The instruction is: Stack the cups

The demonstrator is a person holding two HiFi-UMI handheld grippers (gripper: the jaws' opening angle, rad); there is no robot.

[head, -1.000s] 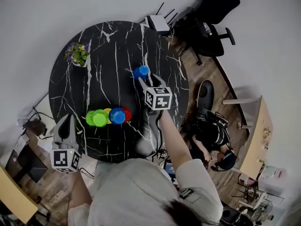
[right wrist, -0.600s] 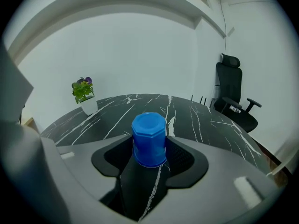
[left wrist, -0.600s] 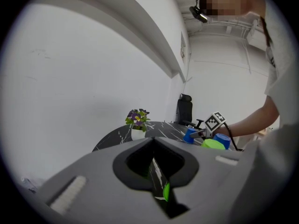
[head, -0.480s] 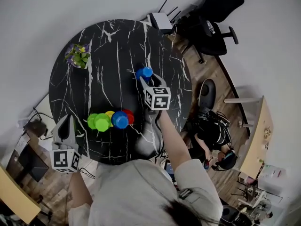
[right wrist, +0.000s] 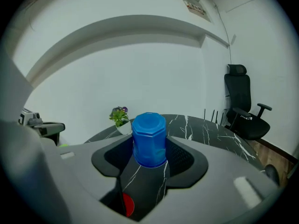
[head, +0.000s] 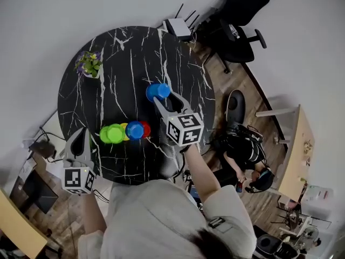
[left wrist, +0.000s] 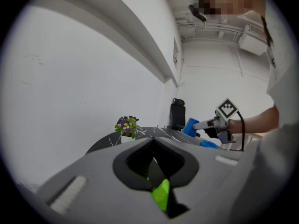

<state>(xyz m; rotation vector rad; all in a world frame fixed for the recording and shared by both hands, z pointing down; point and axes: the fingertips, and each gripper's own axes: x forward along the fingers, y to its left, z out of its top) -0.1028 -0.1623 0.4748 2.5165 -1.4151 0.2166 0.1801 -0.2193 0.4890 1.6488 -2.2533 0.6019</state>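
Note:
Four upturned cups stand in a row near the front of the round black marble table [head: 124,58]: green [head: 111,134], yellow [head: 123,128], blue [head: 134,130] and red [head: 146,129]. My right gripper [head: 161,97] is shut on a second blue cup [head: 158,91], held above the table behind the row. In the right gripper view this blue cup [right wrist: 149,139] sits bottom-up between the jaws. My left gripper [head: 82,136] hangs over the table's front left edge, shut and empty. In the left gripper view a bit of the green cup [left wrist: 162,194] shows below its closed jaws.
A small flower pot [head: 89,62] stands at the table's far left. A white router [head: 178,27] sits at the far rim. A black office chair [head: 237,31] and a seated person [head: 245,150] are on the wood floor to the right.
My right gripper has risen with the blue cup and carried it a little toward the row of cups. The left gripper has barely moved.

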